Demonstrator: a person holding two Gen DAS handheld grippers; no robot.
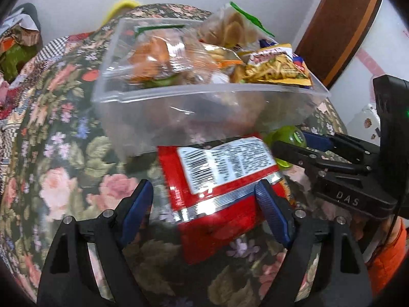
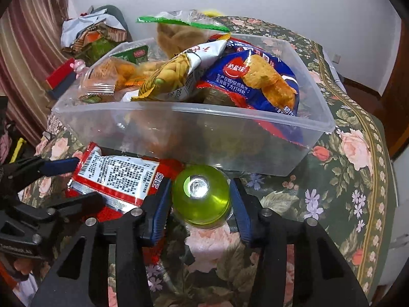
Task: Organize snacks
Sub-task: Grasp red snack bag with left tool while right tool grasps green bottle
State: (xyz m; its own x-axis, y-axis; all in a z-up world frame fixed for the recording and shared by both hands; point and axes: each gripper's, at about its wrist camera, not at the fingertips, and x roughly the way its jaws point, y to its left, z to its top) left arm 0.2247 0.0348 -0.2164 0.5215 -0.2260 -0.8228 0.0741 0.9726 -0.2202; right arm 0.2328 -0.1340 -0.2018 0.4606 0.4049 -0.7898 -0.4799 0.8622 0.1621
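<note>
green bottle [image 2: 202,194] between right jaws, red packet [image 1: 225,184] between left

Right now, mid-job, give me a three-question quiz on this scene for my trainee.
1. True or false: the left gripper is clamped on the red packet.
2. What sits between the right gripper's blue pads? A) a green bottle B) a spoon C) a cup
3. Where does the red packet lie relative to the clear bin?

Key: 1. False; its fingers stand open astride the packet. 2. A. 3. Outside it, on the floral cloth against the bin's near wall.
</note>
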